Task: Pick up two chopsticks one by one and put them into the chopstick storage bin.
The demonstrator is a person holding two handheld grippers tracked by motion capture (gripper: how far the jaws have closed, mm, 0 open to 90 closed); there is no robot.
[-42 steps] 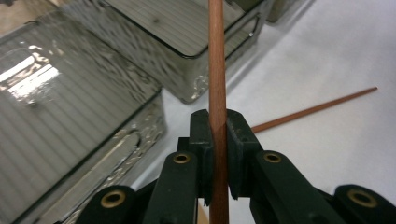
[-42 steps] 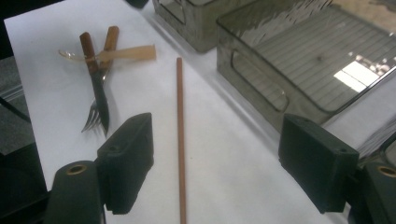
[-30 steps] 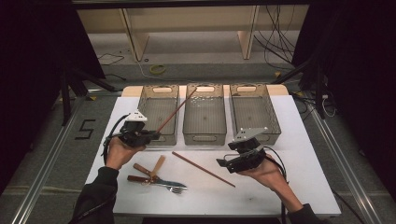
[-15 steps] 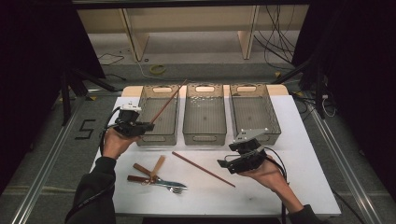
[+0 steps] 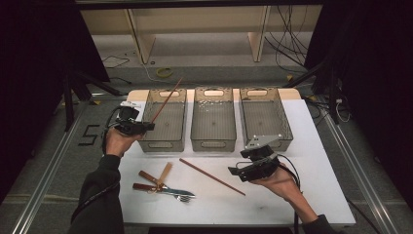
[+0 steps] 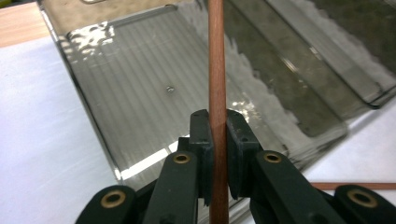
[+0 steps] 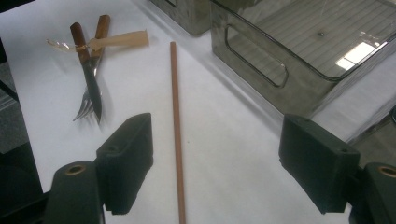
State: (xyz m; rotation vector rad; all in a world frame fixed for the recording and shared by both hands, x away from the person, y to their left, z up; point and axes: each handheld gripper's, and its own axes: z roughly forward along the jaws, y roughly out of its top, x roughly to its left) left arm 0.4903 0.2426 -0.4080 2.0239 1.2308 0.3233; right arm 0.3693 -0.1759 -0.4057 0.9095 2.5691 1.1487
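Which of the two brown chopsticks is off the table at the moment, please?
The chopstick clamped in the left tongs, slanting up over the leftmost bin. The other chopstick lies flat on the white table.

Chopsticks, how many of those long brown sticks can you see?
2. One chopstick is pinched in the left gripper, over the left bin. The other chopstick lies flat on the white table, in front of the right gripper.

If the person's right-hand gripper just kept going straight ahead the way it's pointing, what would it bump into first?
Probably the loose chopstick on the white table: it lies between the open jaws of the right gripper, just ahead. The pile of cutlery lies farther on and off to one side. Depth is hard to judge.
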